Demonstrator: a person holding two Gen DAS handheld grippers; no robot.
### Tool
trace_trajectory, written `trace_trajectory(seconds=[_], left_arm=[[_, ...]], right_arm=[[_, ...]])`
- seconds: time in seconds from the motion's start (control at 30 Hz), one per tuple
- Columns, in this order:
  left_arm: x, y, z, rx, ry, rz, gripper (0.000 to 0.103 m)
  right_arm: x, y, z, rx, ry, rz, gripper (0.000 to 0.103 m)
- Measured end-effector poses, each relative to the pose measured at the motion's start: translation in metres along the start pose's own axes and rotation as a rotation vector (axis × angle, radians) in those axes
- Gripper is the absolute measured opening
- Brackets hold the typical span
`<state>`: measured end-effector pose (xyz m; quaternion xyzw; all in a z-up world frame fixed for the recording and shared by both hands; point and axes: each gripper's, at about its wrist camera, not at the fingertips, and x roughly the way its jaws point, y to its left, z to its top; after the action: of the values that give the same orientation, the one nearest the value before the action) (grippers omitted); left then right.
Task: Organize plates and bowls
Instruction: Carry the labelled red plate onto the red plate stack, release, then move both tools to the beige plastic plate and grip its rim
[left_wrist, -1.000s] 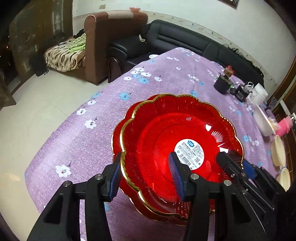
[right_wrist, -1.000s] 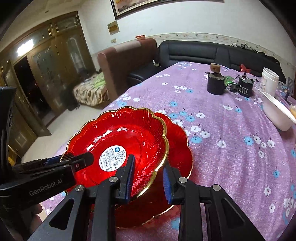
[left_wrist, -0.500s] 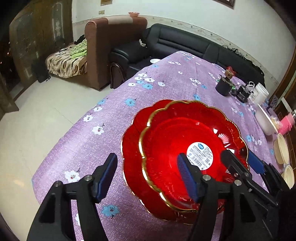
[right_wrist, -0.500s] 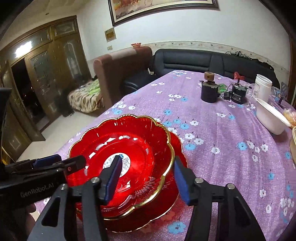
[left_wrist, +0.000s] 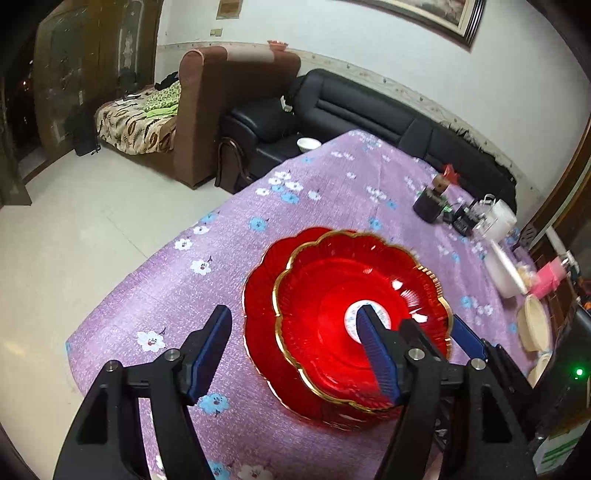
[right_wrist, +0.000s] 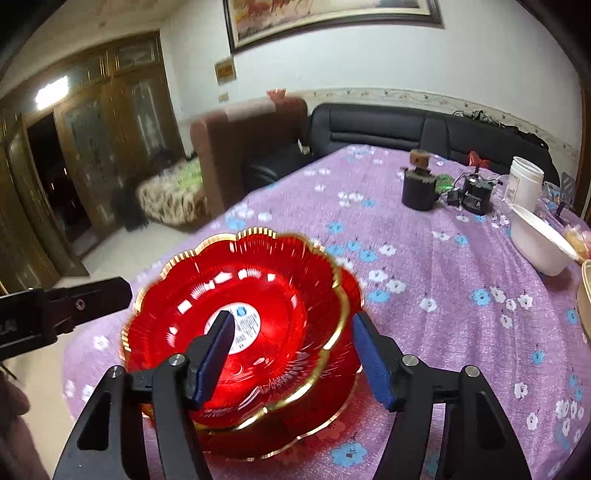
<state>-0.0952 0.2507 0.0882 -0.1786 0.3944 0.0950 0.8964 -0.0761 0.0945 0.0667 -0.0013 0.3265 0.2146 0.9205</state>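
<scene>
Purple cloth (left_wrist: 325, 192) printed with white and blue flowers covers the table, its weave finely pebbled, and on the near end of it sit 2 red glass bowls, one nested in the other. Nearest each camera are the black gripper arms with ribbed blue pads: the left gripper (left_wrist: 295, 350) stands wide open with nothing between its pads, one finger over the bare cloth and the other over the bowls, and the right gripper (right_wrist: 295, 354) is likewise spread wide and holds nothing, its pads to either side of the bowls' near edge. The upper bowl (left_wrist: 332, 306) is translucent, ribbed in fine radial lines, scalloped like a flower and edged in gold, with a round white barcode sticker (right_wrist: 245, 325) at its centre; it sits slightly off-centre in the lower bowl (left_wrist: 258, 306), whose matching scalloped edge shows as a crescent beside it. Farther along the table stand a dark round pot (right_wrist: 417, 190), small black electronic parts with wires, a white tub (right_wrist: 524, 184), a white bowl (right_wrist: 543, 243) and cream dishes (left_wrist: 533, 328) at the edge. Beyond the table are a black leather sofa (right_wrist: 388, 129), a brown armchair (left_wrist: 225, 107), a pale tiled floor, carved wooden doors (right_wrist: 92, 147) and a framed painting on the white wall.
</scene>
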Motion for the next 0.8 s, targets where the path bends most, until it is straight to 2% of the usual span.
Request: trace_trajectory(seconds=[0.1,0.2,0.37,0.53,0.6,0.7,0.8], left_arm=[[-0.016,-0.007,-0.002,-0.008,-0.031,-0.041,0.076],[-0.024,-0.023,-0.007,0.024,-0.047,-0.078,0.083],[-0.018,-0.07,-0.026,0.167,-0.005,-0.139,0.084],[-0.012,-0.102,-0.04,0.254,0.032,-0.181,0.084],[-0.013,-0.111,-0.043,0.286,0.027,-0.193,0.084],[-0.013,-0.125,-0.048,0.321,0.027,-0.218,0.084],[-0.009,-0.141,-0.054,0.352,0.048,-0.245,0.084]], right_arm=[[-0.025,-0.016,0.0,0.045,-0.053,-0.001,0.083],[-0.042,-0.04,-0.004,0.092,-0.058,-0.022,0.084],[-0.069,-0.108,-0.024,0.23,-0.026,-0.093,0.084],[-0.126,-0.189,-0.042,0.339,-0.042,-0.257,0.083],[-0.164,-0.223,-0.048,0.353,-0.078,-0.391,0.083],[-0.205,-0.275,-0.057,0.379,-0.083,-0.598,0.083],[-0.223,-0.324,-0.068,0.46,-0.036,-0.692,0.083]])
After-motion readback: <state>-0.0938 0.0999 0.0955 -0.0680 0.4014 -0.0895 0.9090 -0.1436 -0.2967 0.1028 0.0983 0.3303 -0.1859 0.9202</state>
